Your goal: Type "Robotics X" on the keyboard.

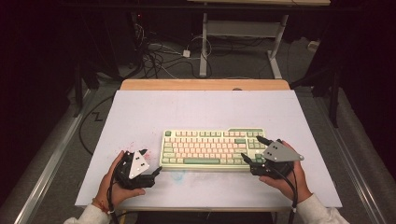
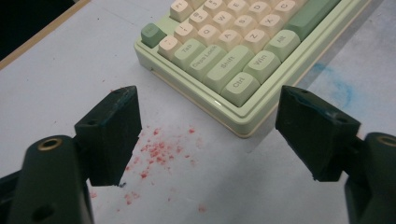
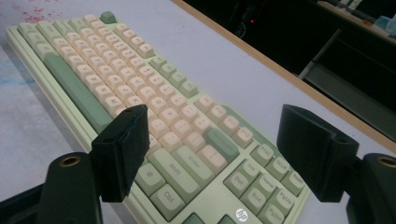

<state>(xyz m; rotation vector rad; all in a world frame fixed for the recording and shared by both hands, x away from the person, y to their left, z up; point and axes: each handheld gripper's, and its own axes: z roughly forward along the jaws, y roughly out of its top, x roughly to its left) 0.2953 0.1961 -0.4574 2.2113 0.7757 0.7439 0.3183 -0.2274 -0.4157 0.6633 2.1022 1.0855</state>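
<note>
Standing by the table here, and it looks like a two-handed pickup of the keyboard is about to happen. The pale green plastic keyboard with cream and green keycaps sits flat near the front of the white tabletop, long side toward the person.

The left gripper is parked just off the keyboard's left end, jaws spread wide with nothing between them, only bare table and some red crumbs. The right gripper is over the right end with its jaws gaping, straddling the corner around the Enter and arrow keys, and as far as I can see the pads aren't pressing on anything.

What I'd worry about: if the right one bites down on keycaps instead of the case edge, caps could pop off or the thing slips. And if only one side lifts, the board tilts and slides, since it looks smooth and glossy. The left jaws also seem low, so they might shove the keyboard sideways instead of catching it.

Count: one keyboard, two grippers, two hands, one faint blue smear on the table.
</note>
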